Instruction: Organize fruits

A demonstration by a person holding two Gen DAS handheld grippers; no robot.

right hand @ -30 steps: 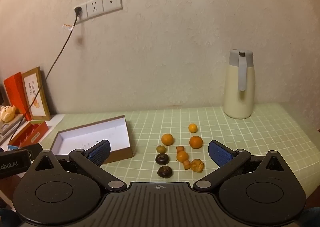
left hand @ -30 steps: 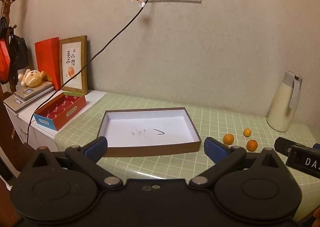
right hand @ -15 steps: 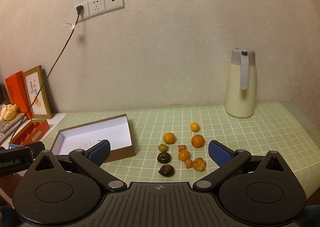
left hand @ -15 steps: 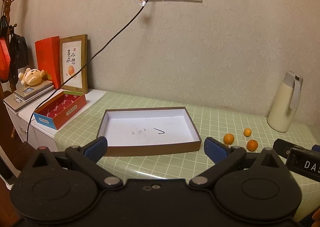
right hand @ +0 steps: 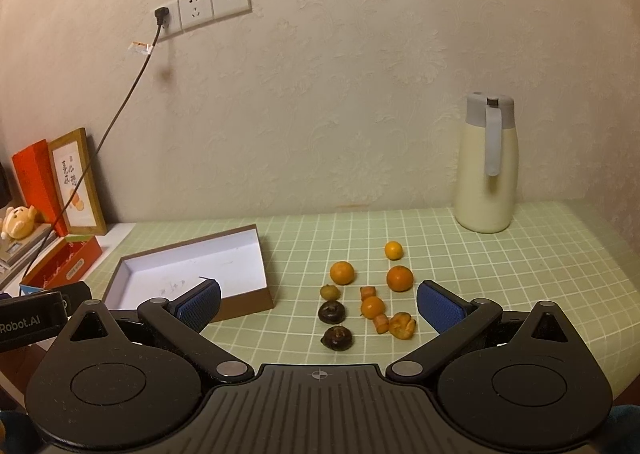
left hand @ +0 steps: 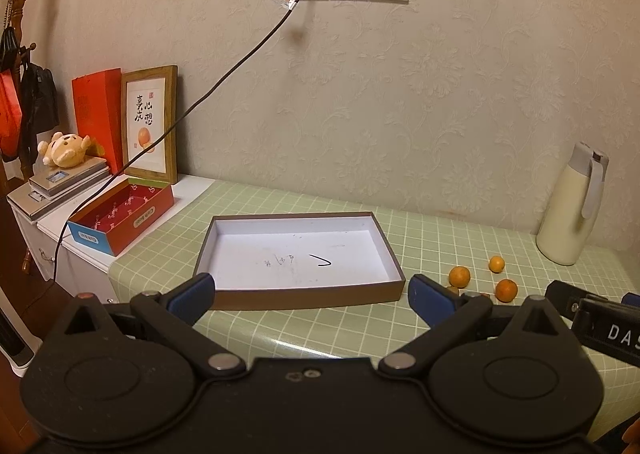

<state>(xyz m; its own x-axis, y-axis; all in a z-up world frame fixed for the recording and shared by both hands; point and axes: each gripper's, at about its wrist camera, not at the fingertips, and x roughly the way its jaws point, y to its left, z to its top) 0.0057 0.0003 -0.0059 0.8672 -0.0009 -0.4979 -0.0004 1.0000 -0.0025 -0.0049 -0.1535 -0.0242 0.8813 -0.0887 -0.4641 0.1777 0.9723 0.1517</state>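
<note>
Right wrist view: the loose fruits [right hand: 362,304], oranges and dark mangosteens, lie on the green checked tablecloth [right hand: 500,278] dead ahead of the right gripper [right hand: 318,304], jaws apart and empty. The shallow box [right hand: 244,304] sits just left of them, facing the left gripper [left hand: 310,294], likewise spread wide.

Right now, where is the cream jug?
In the right wrist view, the cream jug stands upright at the table's back right by the wall, behind the small oranges.
</note>
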